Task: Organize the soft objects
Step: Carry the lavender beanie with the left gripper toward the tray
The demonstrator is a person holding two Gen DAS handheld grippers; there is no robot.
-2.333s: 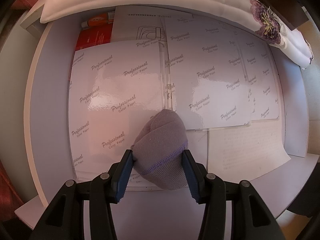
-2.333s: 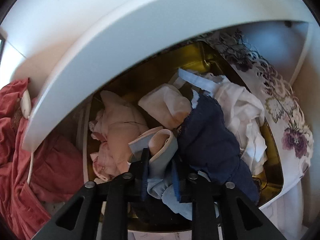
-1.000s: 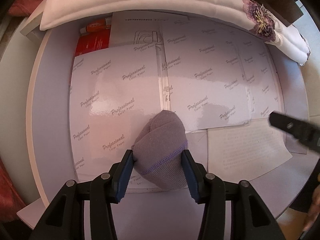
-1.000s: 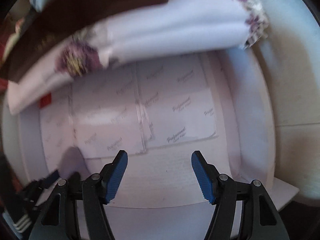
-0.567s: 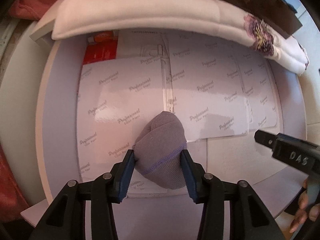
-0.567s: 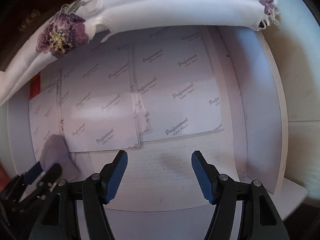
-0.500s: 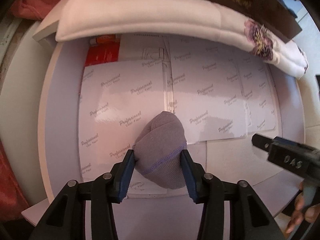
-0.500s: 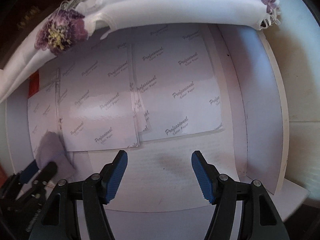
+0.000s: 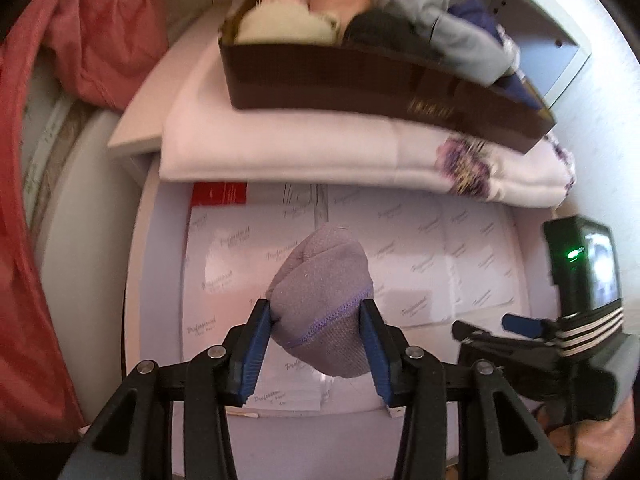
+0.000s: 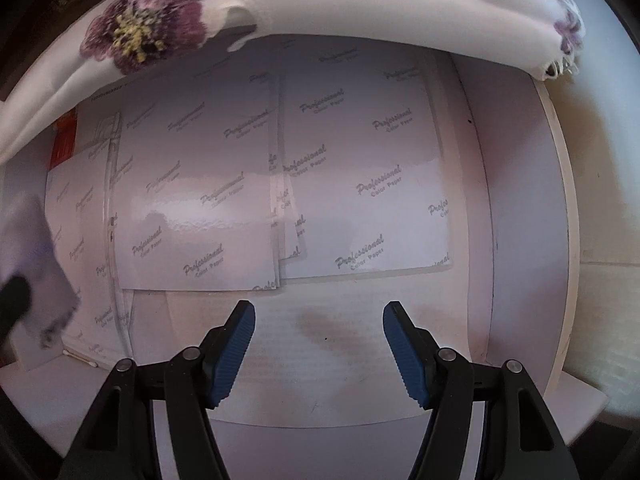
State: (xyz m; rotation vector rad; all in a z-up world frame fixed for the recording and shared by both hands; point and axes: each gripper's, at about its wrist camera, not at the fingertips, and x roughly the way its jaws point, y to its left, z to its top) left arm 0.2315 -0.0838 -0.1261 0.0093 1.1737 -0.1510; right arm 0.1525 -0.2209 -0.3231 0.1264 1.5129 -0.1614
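Left tongs (image 9: 316, 330) closing, clenched on rolled grey-purple knit sock (image 9: 322, 300), wedged between both pads. Right tongs (image 10: 319, 346) released, nothing between them.

The sock (image 9: 320, 280) is grey-lilac, rolled into a soft ball, with a purple stitched seam across it and a ribbed cuff below the seam. It sits between the blue pads (image 9: 256, 344) of the left gripper (image 9: 316, 350), whose jaws are closing on it, and it is up above the glossy papers. In the right wrist view the sock (image 10: 28, 240) shows only as a blur at the left edge. Behind, a brown box (image 9: 360, 80) on a folded white cloth (image 9: 320, 152) holds more soft things, cream, pink, grey, black and blue.
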